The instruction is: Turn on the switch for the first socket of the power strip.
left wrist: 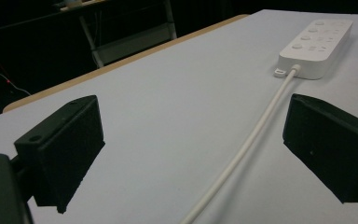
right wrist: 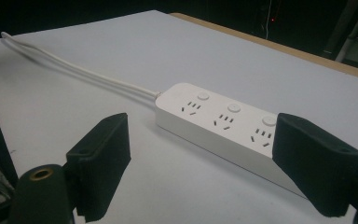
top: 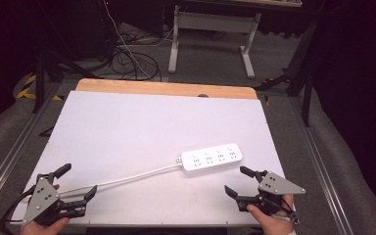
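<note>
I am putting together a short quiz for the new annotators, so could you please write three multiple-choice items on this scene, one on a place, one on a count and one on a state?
1. Where does the power strip lie on the white table?
A. at the far left corner
B. right of the middle, towards the near edge
C. against the far wooden edge

2. How many sockets does the power strip have?
A. two
B. four
C. six

3. How do the jaws of the left gripper stand?
A. open, with the white cable between them
B. shut on the cable
C. shut on the power strip

Answers:
1 B, the high view shows it ahead of the right gripper.
2 B, four socket groups in a row show in the high view.
3 A, the left gripper view shows the cable lying free between parted jaws.
</note>
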`<state>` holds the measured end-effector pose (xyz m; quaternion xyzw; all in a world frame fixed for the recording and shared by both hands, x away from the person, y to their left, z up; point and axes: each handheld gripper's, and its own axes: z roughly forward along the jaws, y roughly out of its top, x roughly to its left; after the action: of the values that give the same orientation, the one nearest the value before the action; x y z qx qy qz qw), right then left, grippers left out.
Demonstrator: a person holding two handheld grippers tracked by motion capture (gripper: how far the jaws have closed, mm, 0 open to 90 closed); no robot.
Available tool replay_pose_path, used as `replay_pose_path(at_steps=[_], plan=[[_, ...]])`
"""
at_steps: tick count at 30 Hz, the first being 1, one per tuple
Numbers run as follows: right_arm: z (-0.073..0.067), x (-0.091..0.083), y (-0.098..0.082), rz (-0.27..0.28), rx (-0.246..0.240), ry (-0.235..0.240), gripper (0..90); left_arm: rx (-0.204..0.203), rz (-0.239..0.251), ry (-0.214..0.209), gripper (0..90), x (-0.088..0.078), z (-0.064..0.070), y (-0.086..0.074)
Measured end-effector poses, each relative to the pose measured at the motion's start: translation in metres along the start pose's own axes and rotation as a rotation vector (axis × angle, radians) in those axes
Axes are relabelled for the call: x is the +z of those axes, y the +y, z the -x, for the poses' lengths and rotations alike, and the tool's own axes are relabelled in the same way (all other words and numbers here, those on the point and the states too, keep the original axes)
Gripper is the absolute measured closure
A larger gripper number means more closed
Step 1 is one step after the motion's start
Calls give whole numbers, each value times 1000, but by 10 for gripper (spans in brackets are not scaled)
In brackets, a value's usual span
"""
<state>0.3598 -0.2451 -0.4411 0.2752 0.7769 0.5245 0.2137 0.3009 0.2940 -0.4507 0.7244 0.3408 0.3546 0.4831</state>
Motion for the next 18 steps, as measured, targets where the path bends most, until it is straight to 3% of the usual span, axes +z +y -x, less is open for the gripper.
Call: replay_pose_path(at_steps=[4, 10, 18], plan=[[0, 0, 0, -1, 1, 1, 196, 9, -6, 15, 58, 0, -1, 0], [0, 0, 5, -12, -26, 5, 209, 2, -17, 7, 64, 1, -1, -1], [2, -1, 17, -4, -21, 33, 218, -19, -35, -7, 69, 0, -2, 0]])
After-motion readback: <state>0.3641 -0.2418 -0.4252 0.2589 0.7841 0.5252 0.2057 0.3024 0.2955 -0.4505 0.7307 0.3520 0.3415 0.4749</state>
